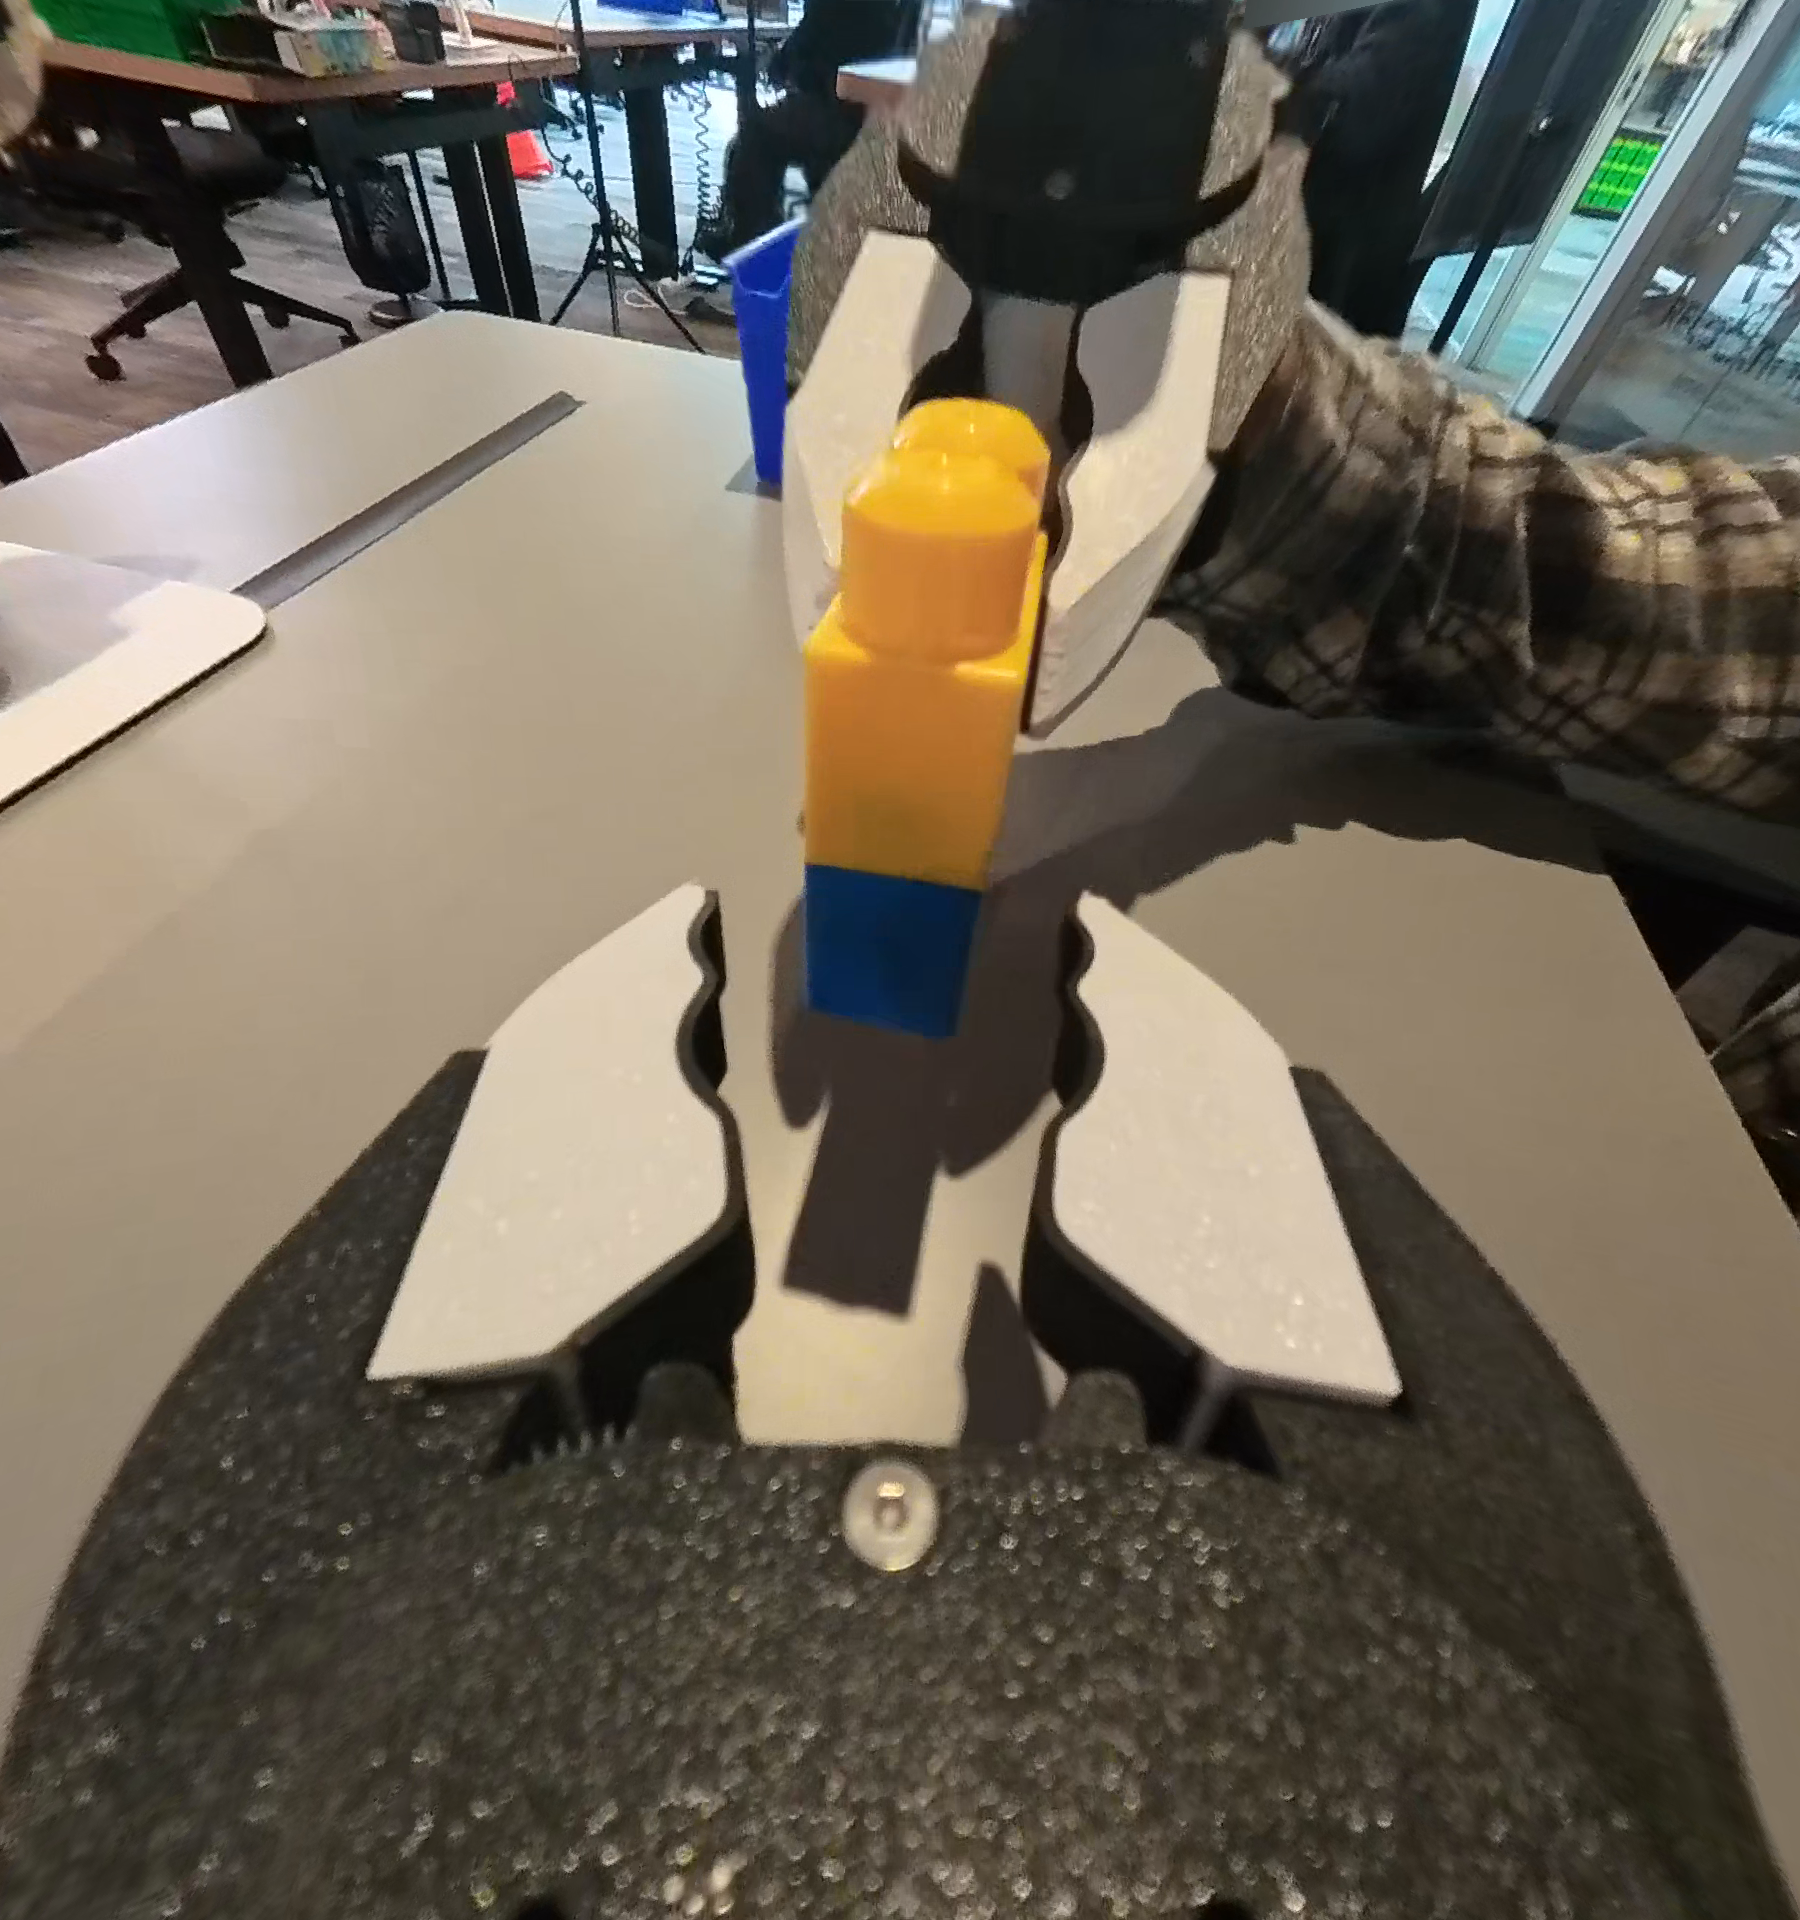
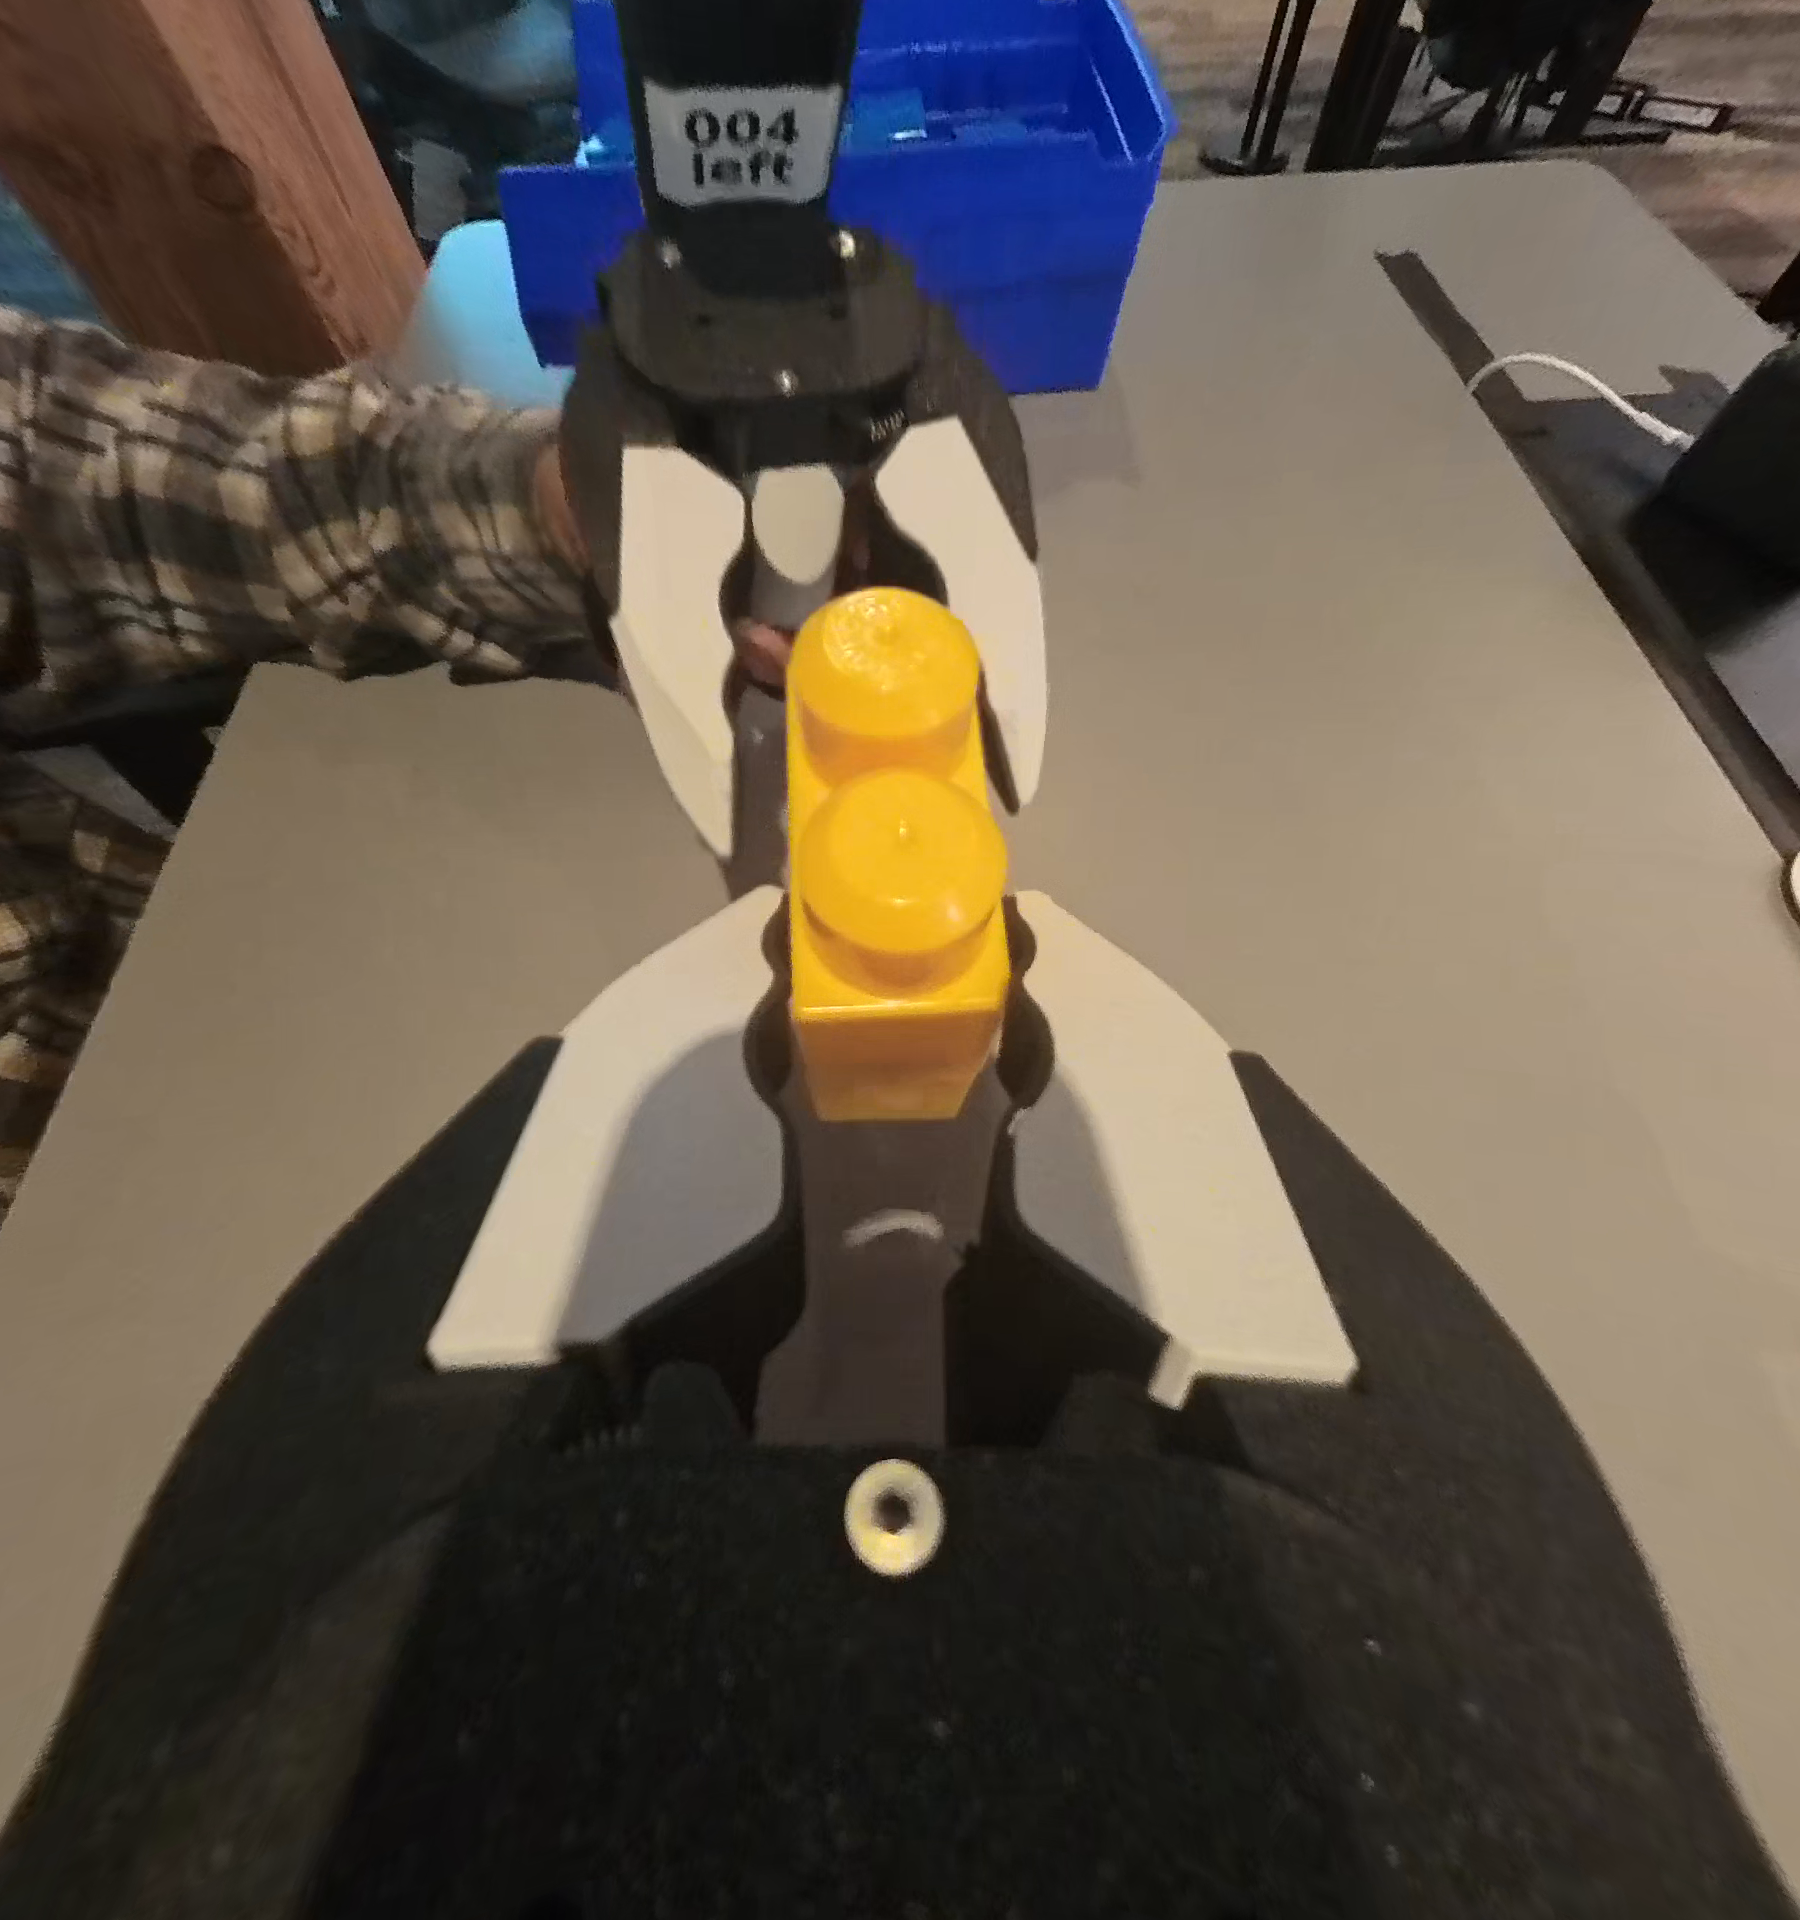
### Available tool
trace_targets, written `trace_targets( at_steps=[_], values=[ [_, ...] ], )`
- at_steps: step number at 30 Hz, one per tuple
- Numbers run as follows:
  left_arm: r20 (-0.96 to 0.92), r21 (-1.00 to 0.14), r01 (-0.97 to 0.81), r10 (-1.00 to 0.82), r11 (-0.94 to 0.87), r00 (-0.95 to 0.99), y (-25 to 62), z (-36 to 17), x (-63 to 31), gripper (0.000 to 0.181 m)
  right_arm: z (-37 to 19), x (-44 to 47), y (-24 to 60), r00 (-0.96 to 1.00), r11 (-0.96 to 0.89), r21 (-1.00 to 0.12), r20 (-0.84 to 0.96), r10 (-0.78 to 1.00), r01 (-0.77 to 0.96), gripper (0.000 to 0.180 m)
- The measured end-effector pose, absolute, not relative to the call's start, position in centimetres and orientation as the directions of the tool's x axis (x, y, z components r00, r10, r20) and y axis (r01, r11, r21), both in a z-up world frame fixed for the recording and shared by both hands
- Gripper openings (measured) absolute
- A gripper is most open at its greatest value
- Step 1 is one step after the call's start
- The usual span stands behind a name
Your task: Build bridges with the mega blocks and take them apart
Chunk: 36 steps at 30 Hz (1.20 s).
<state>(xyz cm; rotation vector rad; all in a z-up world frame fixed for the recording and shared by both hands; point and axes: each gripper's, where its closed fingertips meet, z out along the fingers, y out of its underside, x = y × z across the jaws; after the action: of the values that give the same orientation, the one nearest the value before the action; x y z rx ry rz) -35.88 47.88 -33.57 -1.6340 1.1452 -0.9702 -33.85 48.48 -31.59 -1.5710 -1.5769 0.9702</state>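
- The right claw (image 2: pixel 896 1023), nearest its own camera, is pinching the near end of the yellow block (image 2: pixel 891 914), one finger on each side.
- The block's long axis is running straight ahead, away from this claw, toward the left claw (image 2: pixel 854 790) opposite.
- The left claw (image 1: pixel 891 997) is standing spread, with the stack just ahead between its fingertips, apparently untouched.
- Only the left view is showing the blue block (image 1: pixel 888 951) under the yellow block (image 1: pixel 911 748), standing on the table (image 1: pixel 408 831); the right view is hiding it.
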Motion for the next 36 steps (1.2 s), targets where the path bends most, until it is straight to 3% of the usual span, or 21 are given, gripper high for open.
trace_targets(
  at_steps=[5,8,12,14,17,26,28,29,33,36],
  values=[
    [0.114,-0.948,-0.264,-0.966,-0.175,0.233,47.3,-34.0,-34.5,0.056,-31.0,-34.1,47.8,-0.044,-0.025,-0.889,-0.05,0.998,0.456,0.037],
    [0.099,-0.952,-0.264,-0.973,-0.154,0.211,46.8,-33.9,-34.0,0.037,-30.5,-34.4,47.4,-0.065,-0.037,-0.9,-0.073,0.995,0.435,0.037],
    [0.084,-0.954,-0.267,-0.974,-0.139,0.209,46.7,-33.6,-33.9,0.037,-30.4,-34.0,47.1,-0.086,-0.027,-0.887,-0.075,0.993,0.462,0.038],
    [0.067,-0.948,-0.291,-0.976,-0.127,0.208,46.5,-33.7,-33.7,0.036,-30.5,-33.3,47.6,-0.074,0.0,-0.848,-0.046,0.996,0.53,0.054],
    [0.04,-0.938,-0.329,-0.978,-0.107,0.205,46.2,-34.1,-33.3,0.036,-29.5,-32.1,48.0,-0.1,0.074,-0.769,0.014,0.995,0.634,0.064],
    [0.013,-0.937,-0.339,-0.977,-0.086,0.213,46.0,-33.8,-32.8,0.036,-30.1,-33.1,46.3,-0.258,0.228,-0.461,-0.001,0.966,0.858,0.061],
    [0.013,-0.94,-0.331,-0.976,-0.086,0.215,46.1,-33.6,-32.8,0.036,-30.7,-33.3,46.3,-0.266,0.241,-0.41,-0.004,0.964,0.88,0.046],
    [0.012,-0.94,-0.331,-0.975,-0.086,0.22,46.1,-33.6,-32.9,0.036,-30.9,-33.4,46.0,-0.277,0.246,-0.395,-0.024,0.961,0.885,0.037],
    [0.075,-0.962,-0.243,-0.977,-0.123,0.2,46.0,-32.7,-33.1,0.037,-30.6,-32.9,46.4,-0.271,0.252,-0.378,0.001,0.962,0.891,0.036],
    [0.078,-0.972,-0.201,-0.972,-0.124,0.222,46.2,-32.0,-33.3,0.059,-29.3,-31.0,47.5,-0.237,0.242,-0.36,0.057,0.97,0.901,0.036]
  ],
)
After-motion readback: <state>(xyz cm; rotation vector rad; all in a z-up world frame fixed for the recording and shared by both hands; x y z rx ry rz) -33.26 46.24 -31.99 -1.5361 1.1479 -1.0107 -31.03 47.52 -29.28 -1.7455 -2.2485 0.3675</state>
